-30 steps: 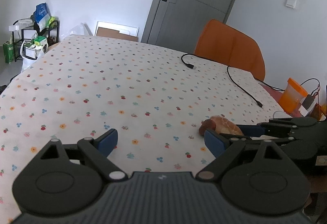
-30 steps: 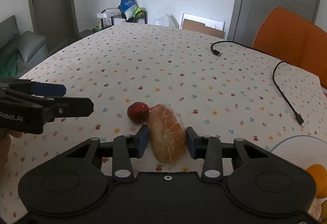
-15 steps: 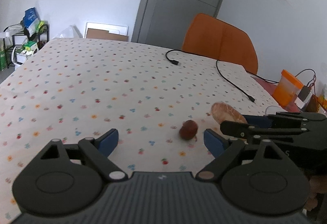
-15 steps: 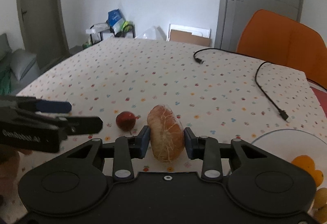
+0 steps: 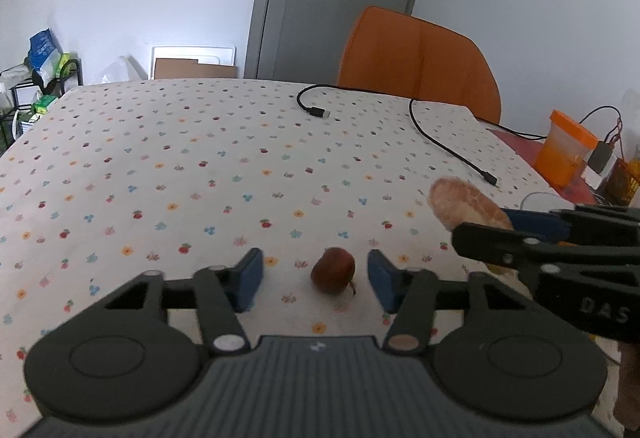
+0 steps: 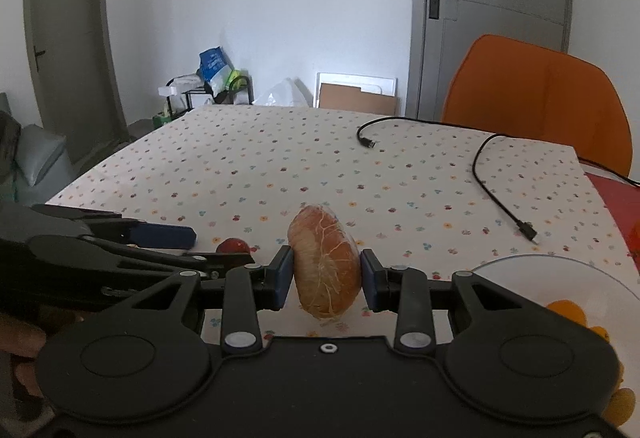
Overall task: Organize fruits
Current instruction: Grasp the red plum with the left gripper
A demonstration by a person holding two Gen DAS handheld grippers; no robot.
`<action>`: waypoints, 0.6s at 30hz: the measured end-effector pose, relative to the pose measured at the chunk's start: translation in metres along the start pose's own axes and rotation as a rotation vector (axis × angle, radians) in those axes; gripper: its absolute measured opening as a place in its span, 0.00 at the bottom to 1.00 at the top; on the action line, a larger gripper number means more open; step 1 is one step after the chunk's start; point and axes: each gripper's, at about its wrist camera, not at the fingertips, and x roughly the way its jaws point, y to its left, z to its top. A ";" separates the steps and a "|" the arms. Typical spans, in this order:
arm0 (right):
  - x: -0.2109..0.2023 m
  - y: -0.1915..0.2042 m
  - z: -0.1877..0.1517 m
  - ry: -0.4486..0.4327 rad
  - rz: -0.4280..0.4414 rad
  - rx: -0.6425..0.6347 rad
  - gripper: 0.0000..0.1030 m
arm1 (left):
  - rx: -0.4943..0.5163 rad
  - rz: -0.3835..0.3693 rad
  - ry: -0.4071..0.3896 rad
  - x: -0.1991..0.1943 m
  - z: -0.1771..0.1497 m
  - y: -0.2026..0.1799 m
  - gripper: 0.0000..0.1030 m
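One fruit lifted, one still on the table.
Left wrist view: left gripper point(image 5: 315, 276) is closing around the small red fruit point(image 5: 333, 270), pads not yet touching. Right wrist view: right gripper point(image 6: 325, 278) clamps the peeled citrus segment point(image 6: 325, 263); plate point(image 6: 560, 270) nearby holds orange pieces.

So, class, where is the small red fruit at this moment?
In the left wrist view the small red fruit lies on the tablecloth between the closing fingers of the left tool, untouched, left of the wrapped fruit.
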 end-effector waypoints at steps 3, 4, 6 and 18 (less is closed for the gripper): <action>-0.005 -0.005 0.000 -0.011 0.001 0.020 0.33 | -0.003 -0.002 0.013 0.002 0.003 -0.003 0.24; -0.006 -0.007 0.000 -0.014 0.002 0.024 0.33 | -0.006 -0.005 0.018 0.002 0.003 -0.004 0.22; -0.009 -0.008 -0.001 -0.019 0.006 0.031 0.33 | -0.008 -0.006 0.019 0.000 0.003 -0.006 0.21; -0.033 -0.018 -0.006 -0.064 -0.020 0.077 0.33 | 0.018 -0.026 -0.010 -0.022 0.005 -0.025 0.21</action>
